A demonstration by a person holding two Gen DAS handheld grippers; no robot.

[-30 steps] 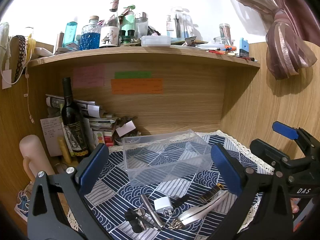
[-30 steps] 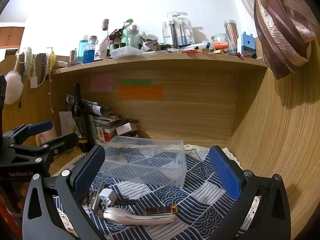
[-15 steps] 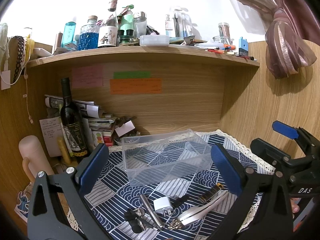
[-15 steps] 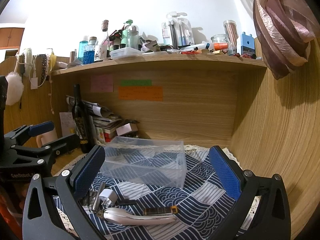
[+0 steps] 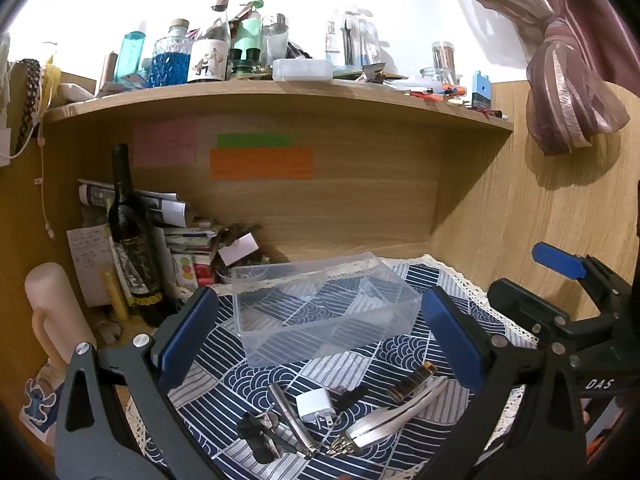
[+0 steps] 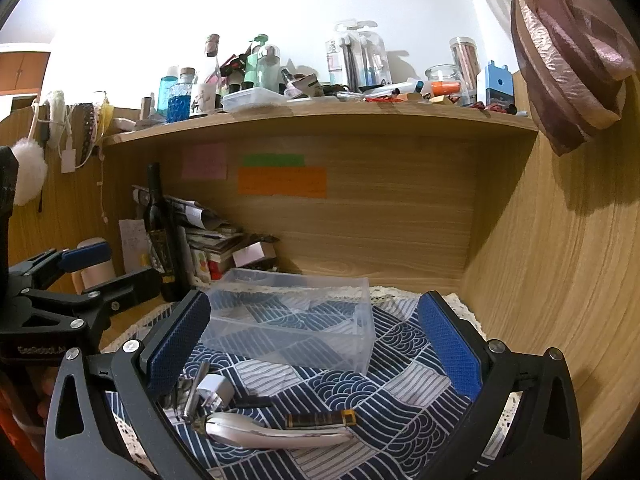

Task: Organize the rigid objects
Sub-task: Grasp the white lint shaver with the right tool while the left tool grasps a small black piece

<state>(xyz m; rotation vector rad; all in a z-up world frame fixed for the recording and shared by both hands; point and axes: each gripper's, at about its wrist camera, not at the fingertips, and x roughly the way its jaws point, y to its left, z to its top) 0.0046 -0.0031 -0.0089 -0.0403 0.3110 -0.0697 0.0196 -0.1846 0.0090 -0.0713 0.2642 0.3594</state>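
**desk alcove, both grippers raised over the small items**

a wooden desk alcove with a cluttered upper shelf (image 5: 280,96) forms the background; sticky notes (image 5: 262,163) are fixed to the back panel and a dark wine bottle (image 5: 132,236) stands at the left. a blue-and-white patterned cloth (image 6: 400,384) covers the desk surface.

a clear plastic box (image 5: 320,304) sits on the cloth toward the back, open side up, with nothing visible inside. in front of it, well apart from the box, lies a group of small items: a white charger plug (image 5: 314,406), a metal nail clipper (image 5: 290,418), a silver curved tool (image 5: 396,412) and a brown-and-gold lighter (image 5: 412,378). the clipper and plug lie just beside each other; the lighter lies beside the silver tool.

the left gripper (image 5: 320,340) hangs above these items with its fingers wide apart and holds nothing. the right gripper (image 6: 316,348) is likewise spread wide and holds nothing, above the same group.
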